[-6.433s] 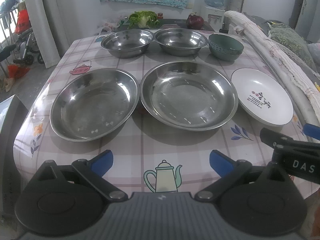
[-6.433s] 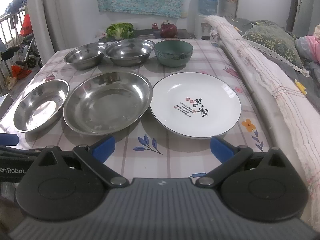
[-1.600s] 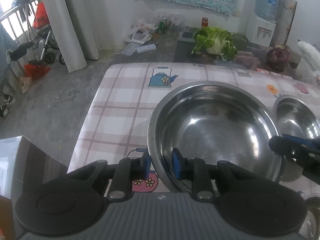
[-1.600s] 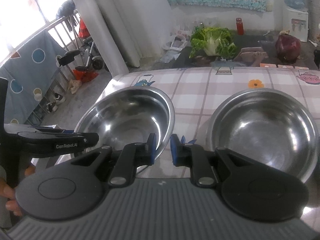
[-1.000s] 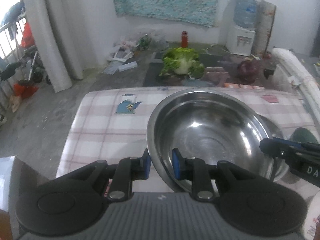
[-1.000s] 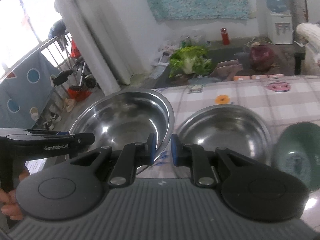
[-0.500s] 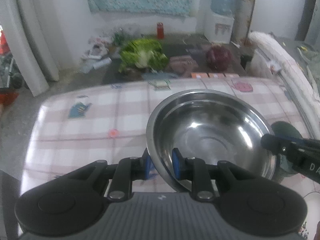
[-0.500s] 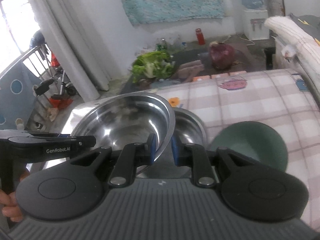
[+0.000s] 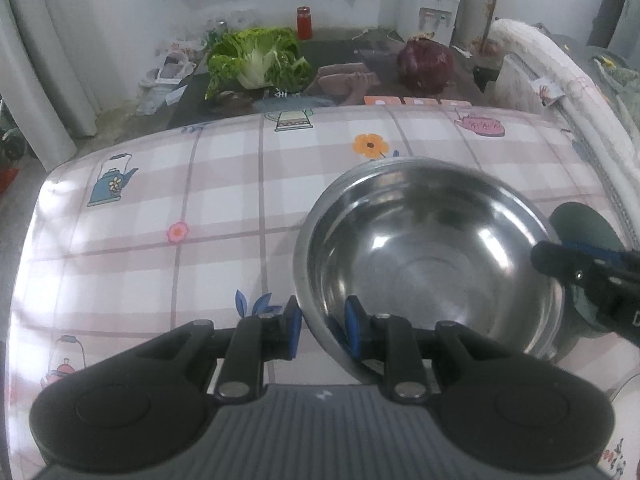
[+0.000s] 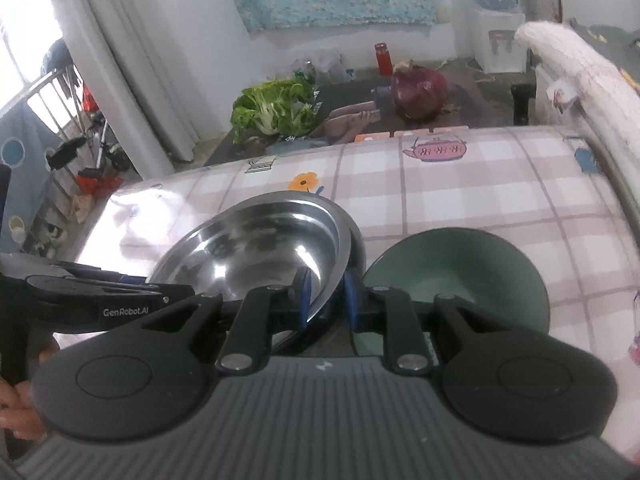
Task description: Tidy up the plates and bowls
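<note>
A steel bowl (image 9: pixel 428 260) is held by both grippers just over a second steel bowl, whose rim (image 10: pixel 358 240) peeks out on its right side. My left gripper (image 9: pixel 320 326) is shut on the near-left rim. My right gripper (image 10: pixel 326 300) is shut on the right rim of the same bowl (image 10: pixel 256 252). A green ceramic bowl (image 10: pixel 460 276) stands right beside them on the checked tablecloth (image 9: pixel 180 208); its edge also shows in the left wrist view (image 9: pixel 584 224).
Beyond the table's far edge lie a cabbage (image 9: pixel 260 60), a purple cabbage (image 9: pixel 426 60) and a red jar (image 9: pixel 304 28) on a dark surface. A rolled white blanket (image 10: pixel 576 64) runs along the table's right side. A white plate edge (image 9: pixel 624 400) shows at lower right.
Both grippers have carried the steel bowl to the right and lowered it onto the other steel bowl beside the green bowl.
</note>
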